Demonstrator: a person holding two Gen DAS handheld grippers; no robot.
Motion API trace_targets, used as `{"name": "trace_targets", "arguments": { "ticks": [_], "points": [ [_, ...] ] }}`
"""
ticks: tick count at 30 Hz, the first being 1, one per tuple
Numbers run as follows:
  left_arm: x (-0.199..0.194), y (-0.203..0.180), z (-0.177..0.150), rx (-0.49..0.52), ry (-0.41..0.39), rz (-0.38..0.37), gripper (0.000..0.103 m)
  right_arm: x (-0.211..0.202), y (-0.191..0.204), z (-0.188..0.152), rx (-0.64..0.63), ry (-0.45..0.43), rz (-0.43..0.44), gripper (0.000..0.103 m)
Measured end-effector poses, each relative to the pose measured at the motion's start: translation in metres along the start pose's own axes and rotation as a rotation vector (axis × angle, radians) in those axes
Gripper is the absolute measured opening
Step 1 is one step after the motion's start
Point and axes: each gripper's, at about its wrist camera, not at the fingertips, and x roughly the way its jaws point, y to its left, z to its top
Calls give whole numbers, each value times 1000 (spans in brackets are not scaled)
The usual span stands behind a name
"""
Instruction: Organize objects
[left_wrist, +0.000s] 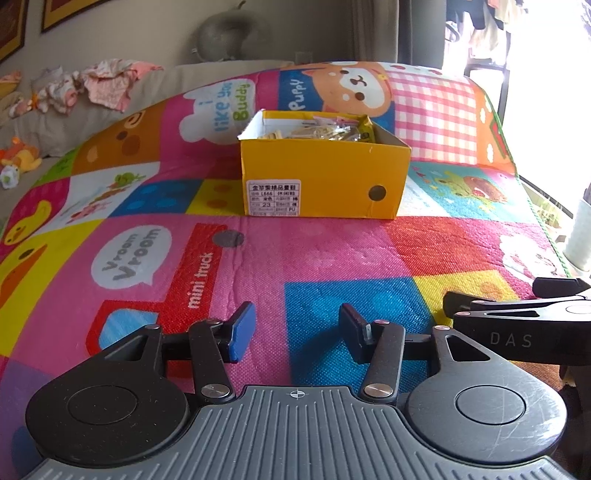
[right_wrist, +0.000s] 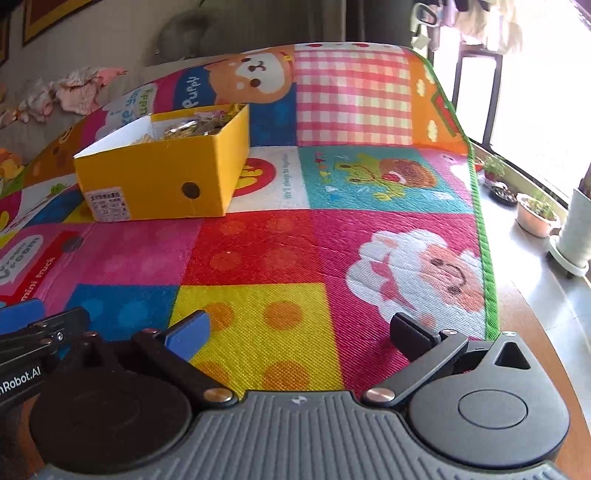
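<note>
A yellow cardboard box (left_wrist: 317, 177) stands open on the colourful play mat (left_wrist: 332, 254), filled with several small shiny packets (left_wrist: 325, 131). My left gripper (left_wrist: 297, 330) hovers low over the mat, well short of the box, open with nothing between its blue-padded fingers. In the right wrist view the same yellow box (right_wrist: 162, 181) sits at the upper left, its packets (right_wrist: 199, 123) heaped at the far end. My right gripper (right_wrist: 299, 332) is open and empty above a yellow square of the play mat (right_wrist: 295, 254). Each gripper's side shows at the edge of the other's view.
A sofa with crumpled clothes (left_wrist: 85, 86) and soft toys (left_wrist: 20, 157) lies left of the mat. The mat's green-trimmed right edge (right_wrist: 484, 236) borders a tiled floor with potted plants (right_wrist: 535, 214) and a white stand (right_wrist: 574, 232) by a bright window.
</note>
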Motion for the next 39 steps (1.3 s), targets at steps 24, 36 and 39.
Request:
{"name": "trace_targets", "arguments": {
  "ticks": [24,36,39],
  "points": [
    [0,0,0,-1,0,0,55,0,5,0,-34,5,90,103],
    [0,1,0,-1,0,0,55,-1,5,0,-35,5,90,103],
    [0,1,0,0,0,0,55,-1,5,0,-35,5,90,103]
  ]
}}
